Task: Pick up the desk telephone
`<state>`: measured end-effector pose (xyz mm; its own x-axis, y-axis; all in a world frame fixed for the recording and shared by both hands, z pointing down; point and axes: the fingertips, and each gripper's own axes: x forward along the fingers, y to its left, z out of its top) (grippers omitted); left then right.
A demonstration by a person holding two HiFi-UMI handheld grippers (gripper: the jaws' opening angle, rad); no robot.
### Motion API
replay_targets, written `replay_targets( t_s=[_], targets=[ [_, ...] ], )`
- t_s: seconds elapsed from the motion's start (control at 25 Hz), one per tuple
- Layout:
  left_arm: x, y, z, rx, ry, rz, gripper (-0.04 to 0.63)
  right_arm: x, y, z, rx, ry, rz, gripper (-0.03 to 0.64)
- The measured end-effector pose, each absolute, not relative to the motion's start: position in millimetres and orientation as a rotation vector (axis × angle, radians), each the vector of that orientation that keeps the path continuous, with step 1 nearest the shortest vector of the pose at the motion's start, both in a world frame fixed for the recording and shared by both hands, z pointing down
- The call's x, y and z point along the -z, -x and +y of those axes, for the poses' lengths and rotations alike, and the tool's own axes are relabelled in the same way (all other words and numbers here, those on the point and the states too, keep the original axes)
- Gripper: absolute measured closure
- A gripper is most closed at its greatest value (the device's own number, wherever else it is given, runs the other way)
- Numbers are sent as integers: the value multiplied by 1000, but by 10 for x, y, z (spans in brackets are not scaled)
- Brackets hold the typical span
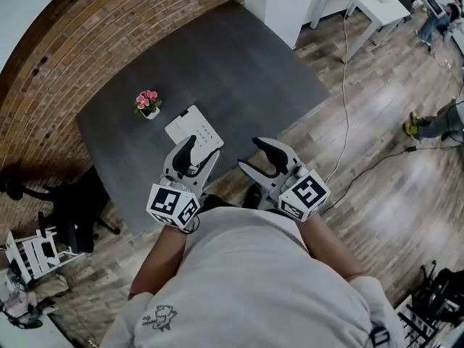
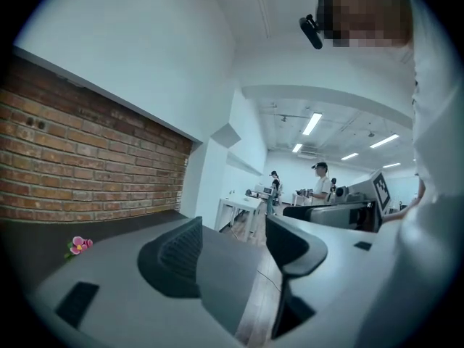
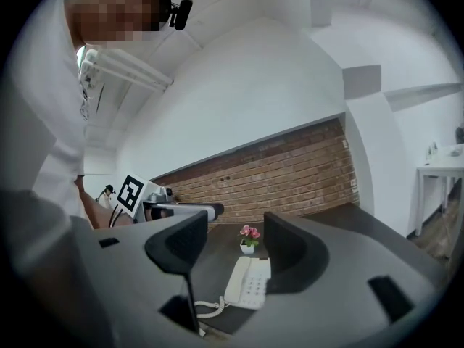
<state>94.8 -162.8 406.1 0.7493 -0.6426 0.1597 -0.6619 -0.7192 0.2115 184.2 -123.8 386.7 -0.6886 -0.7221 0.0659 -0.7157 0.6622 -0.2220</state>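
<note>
Brick wall behind; dark bench (image 1: 239, 64) in front of person. Phone (image 1: 193, 130) lies flat near bench's near edge, flowers (image 1: 148, 104) just beyond it. Left tool (image 1: 199, 152) and right tool (image 1: 255, 156) both released, jaws apart, nothing between. Step: approach, phone untouched. Next, likely: lower one tool astride phone, clench, lift; cord may drag.

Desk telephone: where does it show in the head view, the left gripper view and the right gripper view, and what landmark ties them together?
Head view: the desk telephone lies left of centre on the dark table, just right of and below the flower pot.
Left gripper view: not in it.
Right gripper view: low centre, directly below the flower pot.
Shared landmark: the pink flower pot, which sits at far left in the left gripper view.
</note>
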Motion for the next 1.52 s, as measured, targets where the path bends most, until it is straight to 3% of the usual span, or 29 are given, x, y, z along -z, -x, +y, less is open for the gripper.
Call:
replay_targets(
  t_s=[0.56, 1.52],
  targets=[
    [-4553, -209, -1820, -84, -2406, -1337, 287, -4392, -1494, -1789, 518, 892, 3090, 370],
    [-6636, 420, -2333, -302, -2057, -1134, 245, -6269, -1022, -2611, 957, 693, 3379, 385]
  ],
)
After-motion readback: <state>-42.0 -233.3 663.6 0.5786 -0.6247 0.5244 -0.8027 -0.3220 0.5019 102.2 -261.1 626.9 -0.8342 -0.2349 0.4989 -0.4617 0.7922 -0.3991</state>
